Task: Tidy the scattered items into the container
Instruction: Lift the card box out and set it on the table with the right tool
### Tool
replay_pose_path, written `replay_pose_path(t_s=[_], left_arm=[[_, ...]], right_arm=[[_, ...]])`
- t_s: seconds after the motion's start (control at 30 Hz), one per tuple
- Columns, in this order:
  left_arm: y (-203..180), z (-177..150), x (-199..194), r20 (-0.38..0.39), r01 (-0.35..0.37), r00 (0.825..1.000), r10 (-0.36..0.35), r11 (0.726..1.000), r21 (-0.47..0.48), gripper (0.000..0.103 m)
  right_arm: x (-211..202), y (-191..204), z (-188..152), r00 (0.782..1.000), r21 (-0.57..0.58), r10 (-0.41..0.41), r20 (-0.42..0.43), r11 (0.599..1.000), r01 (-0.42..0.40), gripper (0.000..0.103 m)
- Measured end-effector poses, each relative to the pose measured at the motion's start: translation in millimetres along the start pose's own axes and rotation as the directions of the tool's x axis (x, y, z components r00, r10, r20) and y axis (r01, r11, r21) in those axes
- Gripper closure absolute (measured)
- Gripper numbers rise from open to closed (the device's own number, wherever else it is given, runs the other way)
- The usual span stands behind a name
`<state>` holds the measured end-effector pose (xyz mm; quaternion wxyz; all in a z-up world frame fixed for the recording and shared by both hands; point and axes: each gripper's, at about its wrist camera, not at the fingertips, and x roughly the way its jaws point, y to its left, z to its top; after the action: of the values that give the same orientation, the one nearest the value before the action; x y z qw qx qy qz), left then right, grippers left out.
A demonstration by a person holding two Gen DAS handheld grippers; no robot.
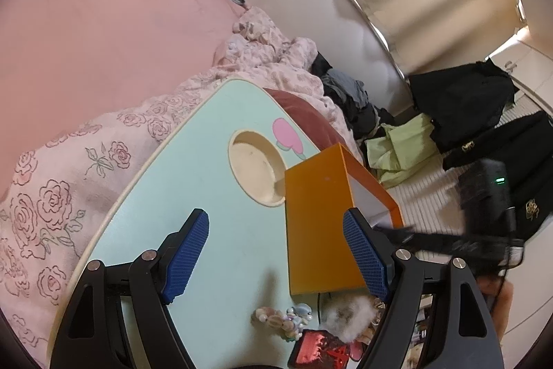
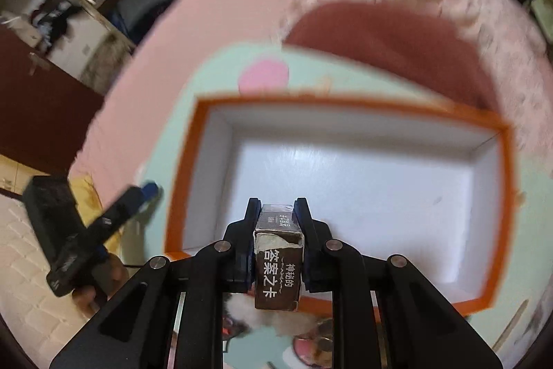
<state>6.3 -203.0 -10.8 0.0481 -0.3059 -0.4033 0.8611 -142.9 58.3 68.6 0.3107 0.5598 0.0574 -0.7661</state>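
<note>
Card box sits clamped in right hand-held gripper above orange container.

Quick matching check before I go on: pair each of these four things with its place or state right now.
Things:
1. right gripper
2. left gripper
3. orange box
4. fluffy white item

States:
A. open on top, white inside, nothing in it
B. lying on the green table near the box
C. shut on a small dark card box
D. open, holding nothing

Pairs: 1-C, 2-D, 3-A, 4-B

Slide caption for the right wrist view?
Right gripper clamps a small brown card box above the empty orange container.
</note>
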Motion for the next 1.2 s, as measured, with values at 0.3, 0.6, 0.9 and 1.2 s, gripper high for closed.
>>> replay_pose_path(t_s=[0.3,0.6,0.9,1.2], left_arm=[[-75.1,-29.2,-7.9,0.000,-0.155,0.986,0.169,0.899,0.410,0.024],[-97.5,-30.8,40.0,-0.064,-0.238,0.945,0.322,0.807,0.541,0.023],[-104.5,-21.2,22.9,-0.008,-0.262,0.950,0.313,0.810,0.524,0.023],[-105.8,-60.8,-29.6,-0.045,-0.218,0.951,0.307,0.766,0.605,0.021]], right_arm=[[-22.3,-16.2,-76.8,0.975,0.048,0.204,0.088,0.977,-0.209,0.082],[19.6,-25.2,-92.2,0.979,0.027,0.195,0.055,0.980,-0.197,0.082],[8.4,-35.9,-79.5,0.962,0.049,0.152,0.227,0.985,-0.167,0.072],[-77.0,-20.8,-134.8,0.869,0.006,-0.087,0.487,0.995,0.096,0.058]])
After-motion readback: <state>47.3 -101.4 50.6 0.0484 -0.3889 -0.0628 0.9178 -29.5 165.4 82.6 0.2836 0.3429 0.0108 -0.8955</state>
